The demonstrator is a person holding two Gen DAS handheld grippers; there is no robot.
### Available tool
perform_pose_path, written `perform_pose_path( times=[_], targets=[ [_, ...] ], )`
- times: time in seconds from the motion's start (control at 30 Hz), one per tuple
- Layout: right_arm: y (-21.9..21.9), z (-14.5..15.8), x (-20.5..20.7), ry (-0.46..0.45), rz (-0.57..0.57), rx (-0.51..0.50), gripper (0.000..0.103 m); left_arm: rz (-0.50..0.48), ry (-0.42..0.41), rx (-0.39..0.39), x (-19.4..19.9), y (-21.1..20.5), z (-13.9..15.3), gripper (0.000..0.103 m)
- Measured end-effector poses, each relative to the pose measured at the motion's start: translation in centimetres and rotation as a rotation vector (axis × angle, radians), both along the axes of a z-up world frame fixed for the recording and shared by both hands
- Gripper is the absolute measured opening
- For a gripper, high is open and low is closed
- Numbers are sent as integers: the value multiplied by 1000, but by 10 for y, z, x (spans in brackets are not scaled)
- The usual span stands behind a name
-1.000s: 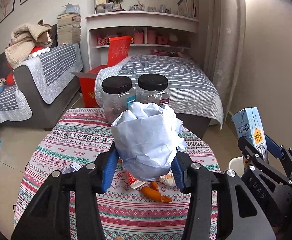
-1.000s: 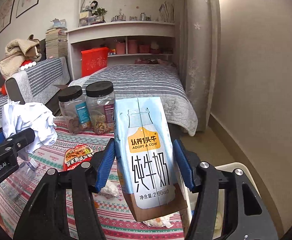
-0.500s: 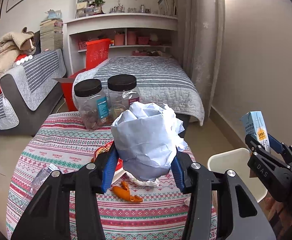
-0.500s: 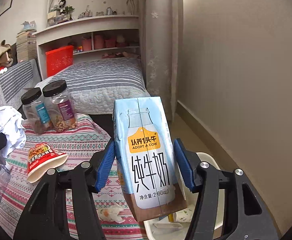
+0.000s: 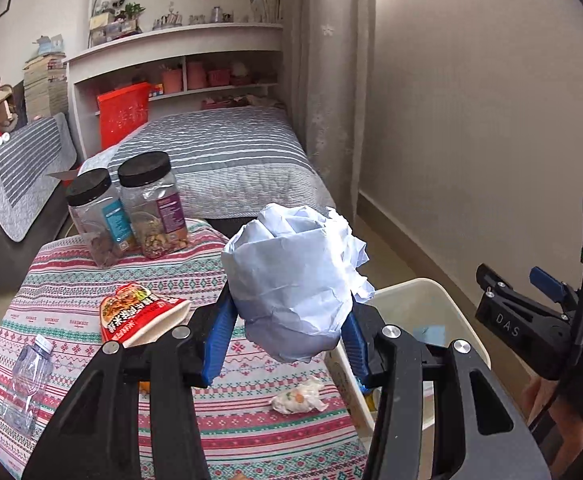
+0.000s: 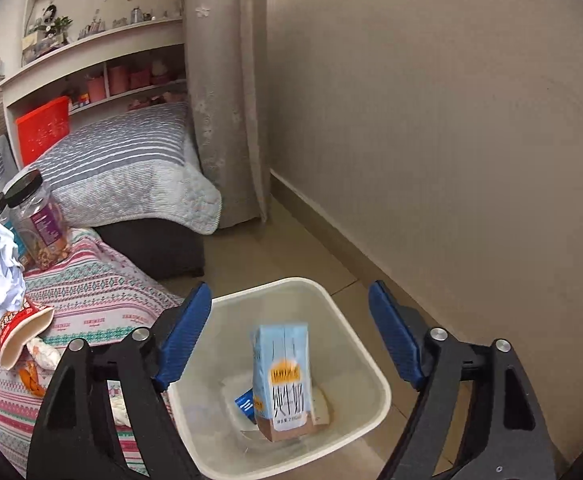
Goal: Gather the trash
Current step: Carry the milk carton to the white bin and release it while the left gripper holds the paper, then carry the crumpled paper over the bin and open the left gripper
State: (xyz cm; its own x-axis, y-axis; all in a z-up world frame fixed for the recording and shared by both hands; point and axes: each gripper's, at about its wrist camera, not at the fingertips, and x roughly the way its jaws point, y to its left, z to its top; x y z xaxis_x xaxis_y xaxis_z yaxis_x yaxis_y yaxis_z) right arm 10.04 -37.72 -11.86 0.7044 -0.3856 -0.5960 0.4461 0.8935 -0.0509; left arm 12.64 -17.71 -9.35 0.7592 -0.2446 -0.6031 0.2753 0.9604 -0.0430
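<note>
Left gripper [image 5: 287, 344], clamped on the crumpled pale-blue paper ball [image 5: 295, 280], is positioned left of the cream plastic bin [image 5: 447, 300] at lower right; right gripper [image 6: 291, 340] jaws have just been opened, nothing between them.

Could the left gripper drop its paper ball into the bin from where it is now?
Probably not yet: the left gripper, shut on the paper ball, hangs over the table's edge beside the bin, whose mouth is open.
</note>
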Motion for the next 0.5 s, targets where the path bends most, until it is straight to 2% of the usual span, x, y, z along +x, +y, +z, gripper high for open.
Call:
perform_pose_path(
  times=[0.07,0.2,0.5],
  targets=[
    [-12,3,-9,-10,-27,-3,83,-29,8,7,-3,-15,-5,48],
    [-34,6,-25,-23,-66,-5,84,-81,31,12,-7,-39,-13,48],
    [-54,8,-61,-39,-119,-25,90,-172,60,-6,-15,-78,-22,49]
  ],
)
